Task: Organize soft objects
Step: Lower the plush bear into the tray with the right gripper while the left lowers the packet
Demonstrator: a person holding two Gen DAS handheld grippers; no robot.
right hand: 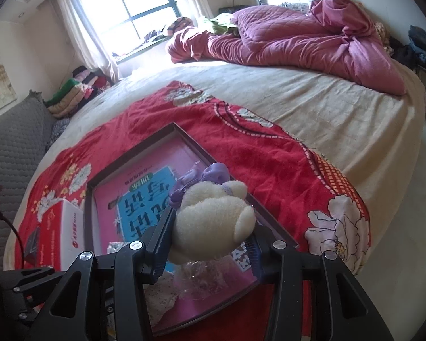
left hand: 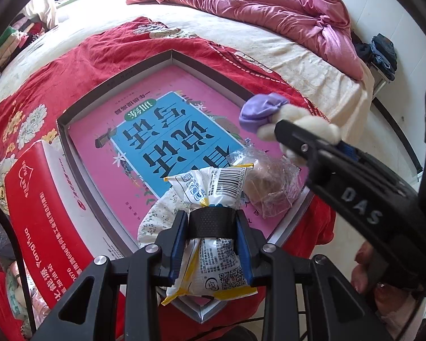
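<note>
One tray [left hand: 71, 130], two packets [left hand: 210, 187], one plush [right hand: 213, 221]

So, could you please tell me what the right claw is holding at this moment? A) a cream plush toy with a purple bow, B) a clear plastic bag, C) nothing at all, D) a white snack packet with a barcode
A: the right claw is clamped on the cream plush toy above the tray, while the white snack packet sits in the left claw.

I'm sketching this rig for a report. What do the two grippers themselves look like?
Both are matte black with angular struts and silver round bolts. The left gripper has blue finger liners and black perforated tape. The right gripper has ribbed fingers, and its side bears white "DAS" lettering.
</note>
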